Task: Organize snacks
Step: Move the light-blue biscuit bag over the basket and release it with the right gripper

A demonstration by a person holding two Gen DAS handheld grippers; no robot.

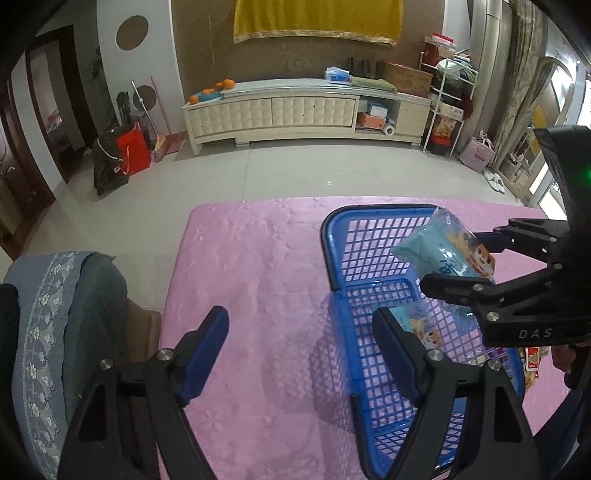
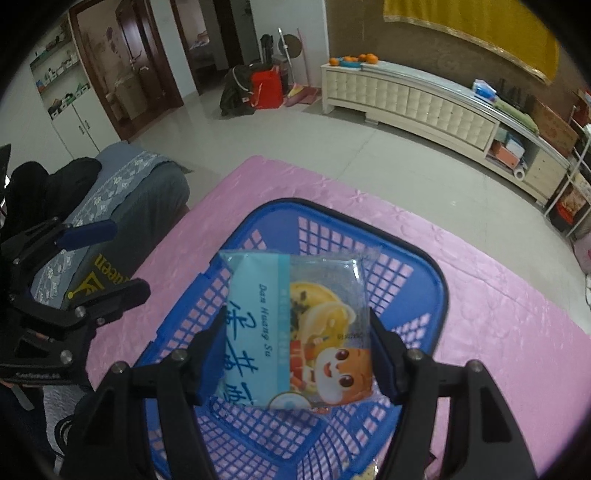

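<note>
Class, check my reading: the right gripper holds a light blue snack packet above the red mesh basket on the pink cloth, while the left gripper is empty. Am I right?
One slip: the basket is blue, not red, as the right wrist view shows. The rest stands: the right gripper holds the light blue snack packet above it on the pink cloth, and the left gripper is empty.

I am in a home living room: a long cream TV cabinet (image 1: pixel 306 110) holds oranges (image 1: pixel 218 88) under a yellow cloth (image 1: pixel 317 18), with a broom (image 1: pixel 164 118) left of it and wooden doorways (image 2: pixel 125 66) beyond.
</note>
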